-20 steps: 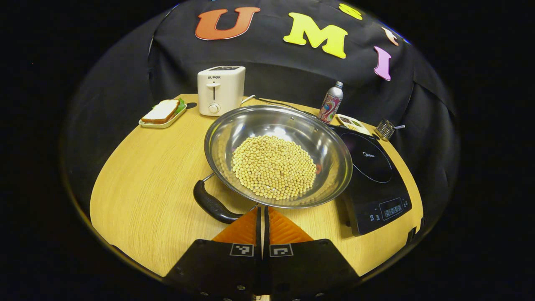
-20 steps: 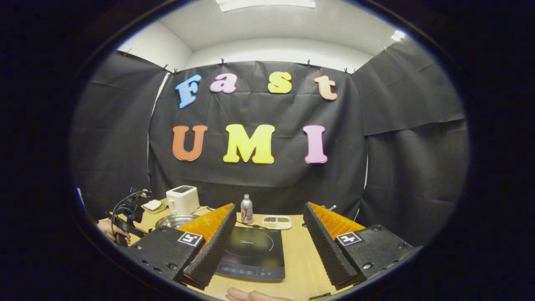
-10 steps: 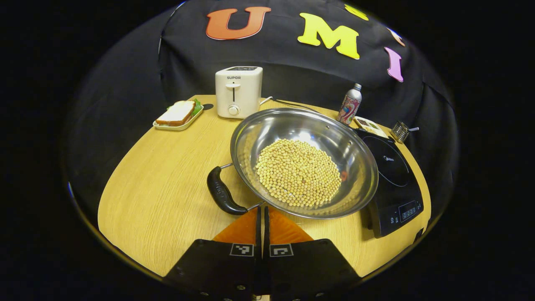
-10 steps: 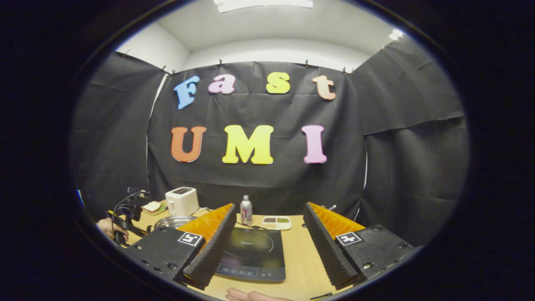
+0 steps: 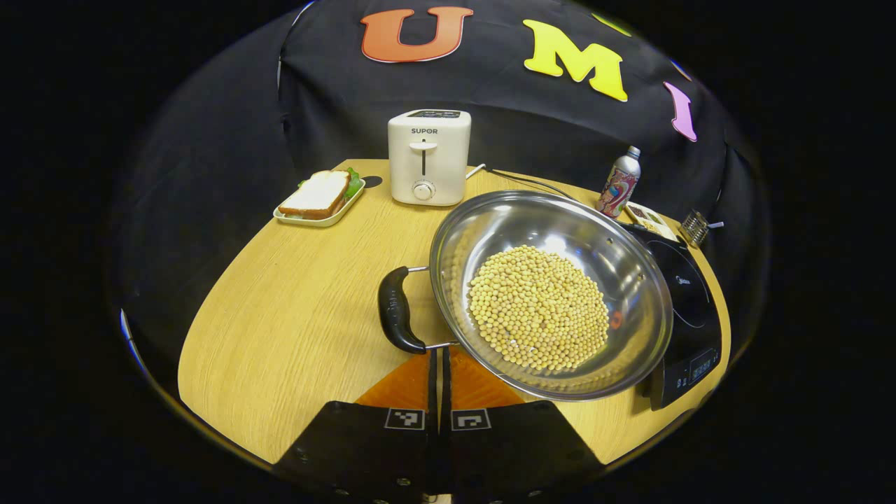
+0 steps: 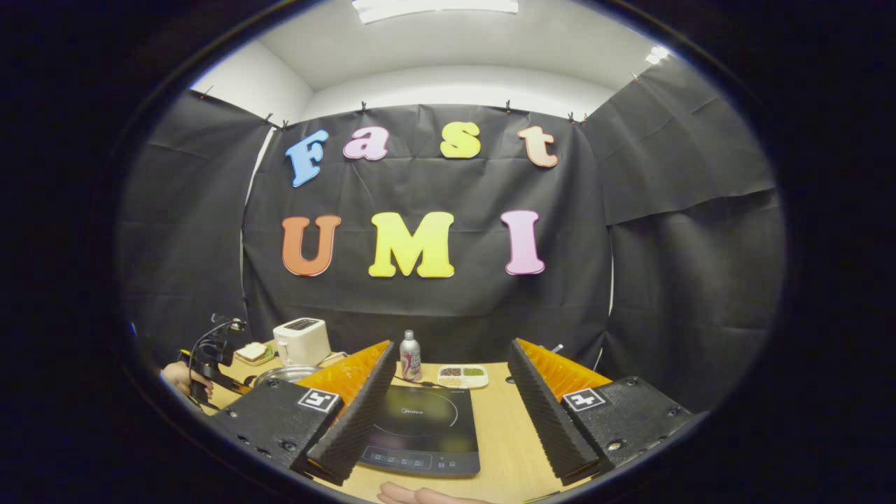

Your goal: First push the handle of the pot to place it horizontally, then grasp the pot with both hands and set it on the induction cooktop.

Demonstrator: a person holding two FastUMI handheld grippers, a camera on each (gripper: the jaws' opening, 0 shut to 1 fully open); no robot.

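1. Steel rim and black handle sit just ahead of my left gripper (image 5: 438, 364), whose fingers are pressed together with nothing between them; the tips are at the near end of the pot handle (image 5: 396, 310), and I cannot tell whether they touch it.
2. My right gripper (image 6: 448, 392) is spread wide and holds nothing, hovering above the near edge of the induction cooktop (image 6: 422, 430).
3. I take the push step to be in hand or nearly finished: the handle points out to the left of the pot (image 5: 549, 294), roughly level across the left gripper view, with the matching far handle hidden from me.
4. The pot, loaded with soybeans (image 5: 537, 308), rests on the wooden surface (image 5: 294, 294) immediately left of the cooktop, its right rim overlapping the cooktop's edge in that view; whether it overhangs or merely hides it I cannot tell.
5. Next, I judge, the left gripper must part its fingers and close on this handle, while the right gripper comes across the cooktop to the pot's opposite side.
6. Both must then lift level, as the beans lie loose and a tilt would spill them.
7. Behind the pot stand a toaster (image 5: 428, 157), a sandwich tray (image 5: 320, 199) and a bottle (image 5: 619, 183), all well clear of the short path to the cooktop.
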